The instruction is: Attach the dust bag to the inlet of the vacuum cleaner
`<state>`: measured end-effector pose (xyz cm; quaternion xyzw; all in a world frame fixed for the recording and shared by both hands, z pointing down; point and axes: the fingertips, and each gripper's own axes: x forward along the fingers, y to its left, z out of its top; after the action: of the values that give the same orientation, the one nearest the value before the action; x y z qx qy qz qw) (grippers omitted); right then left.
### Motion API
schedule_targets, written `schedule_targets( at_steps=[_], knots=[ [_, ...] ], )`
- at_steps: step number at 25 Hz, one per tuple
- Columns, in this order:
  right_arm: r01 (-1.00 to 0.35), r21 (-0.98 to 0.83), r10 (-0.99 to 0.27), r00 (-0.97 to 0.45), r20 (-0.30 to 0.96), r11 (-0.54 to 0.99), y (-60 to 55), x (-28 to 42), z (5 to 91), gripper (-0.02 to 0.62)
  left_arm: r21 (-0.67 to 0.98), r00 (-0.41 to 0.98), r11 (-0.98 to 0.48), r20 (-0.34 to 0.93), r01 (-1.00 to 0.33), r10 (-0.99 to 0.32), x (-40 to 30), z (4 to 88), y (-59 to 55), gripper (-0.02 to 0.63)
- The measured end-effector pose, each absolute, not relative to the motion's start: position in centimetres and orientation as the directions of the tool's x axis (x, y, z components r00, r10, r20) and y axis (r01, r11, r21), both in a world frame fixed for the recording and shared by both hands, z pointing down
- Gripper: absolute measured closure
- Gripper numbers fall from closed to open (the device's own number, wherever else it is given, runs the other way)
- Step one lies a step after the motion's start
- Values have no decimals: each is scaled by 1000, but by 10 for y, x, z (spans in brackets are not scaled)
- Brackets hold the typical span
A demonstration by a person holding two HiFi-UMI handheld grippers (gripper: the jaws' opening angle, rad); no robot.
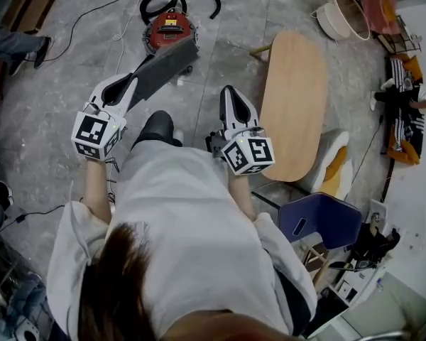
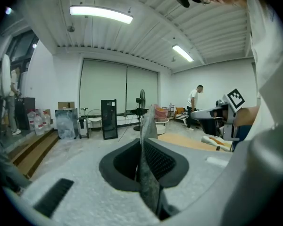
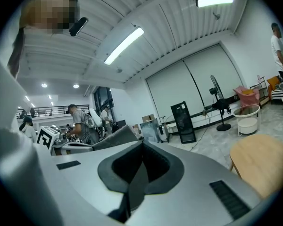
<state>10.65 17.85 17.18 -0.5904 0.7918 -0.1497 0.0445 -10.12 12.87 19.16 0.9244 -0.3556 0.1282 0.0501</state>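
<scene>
Over grey floor (image 1: 57, 101), left gripper (image 1: 132, 82) jaws clamp dust bag (image 1: 167, 66); right gripper (image 1: 229, 91) jaws together

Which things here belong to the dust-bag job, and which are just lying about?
Job: grey fabric dust bag, clamped in the left tool; red canister vacuum cleaner with black hose on the floor; right tool, shut and empty.
Lying about: oval wooden table; blue chair; white round tub.

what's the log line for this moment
left gripper: shut on dust bag | right gripper: shut, empty | vacuum cleaner: on floor, bag unattached
</scene>
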Motion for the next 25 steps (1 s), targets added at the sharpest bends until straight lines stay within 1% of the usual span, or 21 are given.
schedule_targets(
  at_steps=[7, 11, 15, 20, 25],
  knots=[
    [-924, -320, -949, -273, 161, 211, 150, 118, 189, 592, 9, 741, -777, 309, -629, -596, -83, 211, 104, 568],
    [-920, -321, -942, -288, 171, 223, 116, 123, 192, 592, 9, 754, -798, 332, -603, -566, -69, 220, 74, 568],
    [-917, -317, -940, -302, 156, 242, 73, 122, 188, 592, 24, 792, -840, 348, -542, -501, -54, 230, 43, 568],
    [-929, -297, -942, -284, 180, 223, 23, 121, 198, 592, 46, 829, -885, 375, -464, -415, -42, 250, 5, 568],
    [-942, -275, -948, -250, 194, 193, 7, 132, 185, 592, 55, 850, -915, 398, -399, -346, -33, 246, -9, 568]
  ],
)
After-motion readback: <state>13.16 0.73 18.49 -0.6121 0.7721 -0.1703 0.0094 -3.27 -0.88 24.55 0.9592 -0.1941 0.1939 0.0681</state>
